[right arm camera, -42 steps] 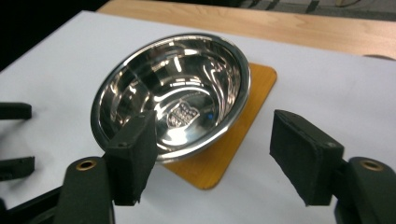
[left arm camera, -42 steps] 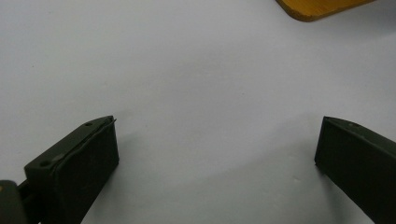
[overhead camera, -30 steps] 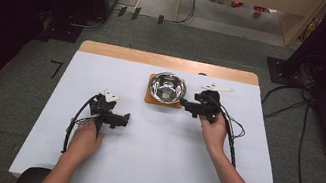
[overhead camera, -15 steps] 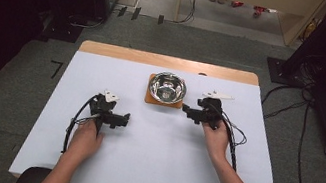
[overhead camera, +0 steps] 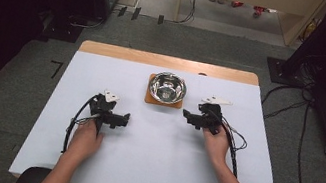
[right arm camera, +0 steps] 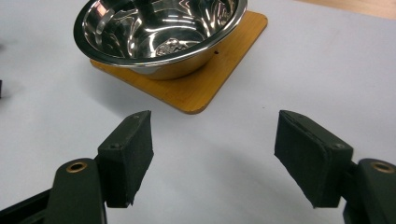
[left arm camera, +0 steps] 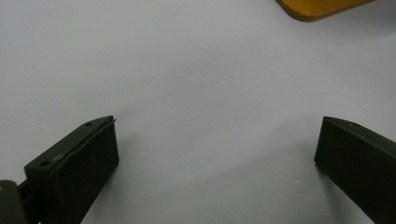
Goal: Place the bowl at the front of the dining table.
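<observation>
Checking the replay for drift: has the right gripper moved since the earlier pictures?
Yes. In the high view the right gripper has slid toward the person, away from the bowl.

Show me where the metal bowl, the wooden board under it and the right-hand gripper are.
metal bowl (overhead camera: 168,87), high view, inner bottom.
wooden board (right arm camera: 205,86), right gripper view, bare near corner.
right gripper (overhead camera: 189,117), high view, between its fingertips.
</observation>
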Demonstrator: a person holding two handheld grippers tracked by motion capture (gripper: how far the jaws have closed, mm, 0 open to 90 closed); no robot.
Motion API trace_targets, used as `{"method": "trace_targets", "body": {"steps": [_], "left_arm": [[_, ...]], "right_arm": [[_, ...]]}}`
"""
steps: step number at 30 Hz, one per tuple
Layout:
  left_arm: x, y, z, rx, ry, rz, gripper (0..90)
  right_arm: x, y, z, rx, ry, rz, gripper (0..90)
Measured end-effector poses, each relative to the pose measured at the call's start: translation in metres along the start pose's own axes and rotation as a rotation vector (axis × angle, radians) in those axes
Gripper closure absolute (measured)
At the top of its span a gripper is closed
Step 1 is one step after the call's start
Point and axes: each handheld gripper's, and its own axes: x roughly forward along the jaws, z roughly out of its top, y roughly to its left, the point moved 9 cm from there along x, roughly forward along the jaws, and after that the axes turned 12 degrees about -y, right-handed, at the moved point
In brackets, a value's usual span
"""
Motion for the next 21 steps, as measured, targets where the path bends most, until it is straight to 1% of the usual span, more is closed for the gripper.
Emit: {"method": "trace_targets", "body": {"steps": [2,8,11,14,17,21], "left_arm": [[0.0,0.0,0.0,0.0,0.0,0.0,0.0],[0.0,0.0,0.0,0.001,0.0,0.001,0.0],[0.0,0.0,0.0,0.001,-0.001,0.001,0.0],[0.0,0.0,0.0,0.0,0.0,0.001,0.0],[0.0,0.0,0.0,0.001,-0.001,0.0,0.0],[0.0,0.0,0.0,0.001,0.0,0.001,0.0]], "right_arm": [[0.0,0.0,-0.001,-0.012,0.001,-0.005,28.1],[-0.002,-0.001,-0.007,-0.006,0.007,-0.003,28.1],[-0.003,0.0,-0.01,-0.029,0.006,-0.011,28.0],[-0.004,0.001,-0.013,-0.039,0.014,-0.004,28.1],[-0.002,0.002,-0.016,-0.074,0.019,-0.009,28.1],[-0.002,0.005,-0.021,-0.067,0.026,0.0,28.1]]}}
